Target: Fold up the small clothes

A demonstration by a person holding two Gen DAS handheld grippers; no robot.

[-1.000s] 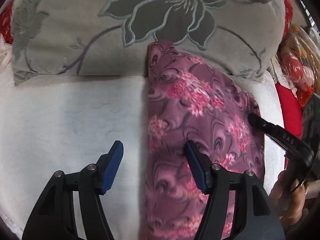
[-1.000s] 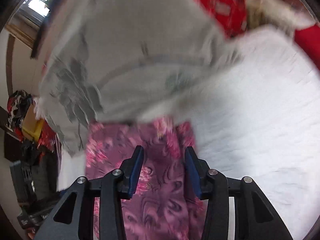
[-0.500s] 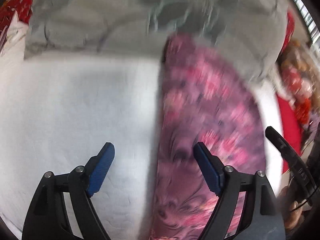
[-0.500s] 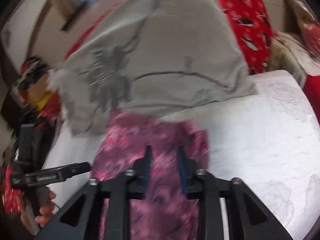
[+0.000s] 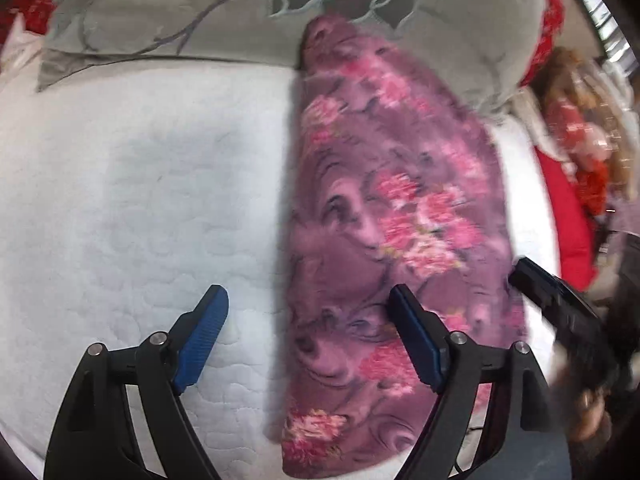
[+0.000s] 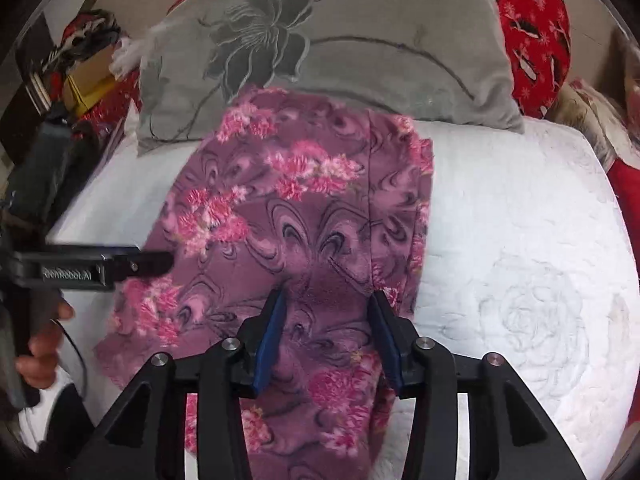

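Lying lengthwise on a white quilted mattress [image 5: 140,200], a purple fleece garment with pink flowers [image 5: 384,220] runs from the near edge up to a grey flowered pillow [image 5: 180,20], its far tip resting against the pillow. In the left wrist view, the left gripper [image 5: 308,336] hangs above the cloth's left edge with its blue pads spread wide, one over bare mattress, one over fleece, gripping nothing; it looks placed to take that long edge for a fold. The other tool shows dark and blurred at the right.

From the right wrist view, the right gripper [image 6: 328,332] hovers over the garment's near middle, its jaws having just been opening and now parted, the fleece lying flat below them and not pinched. This reads as a release after laying the cloth down.
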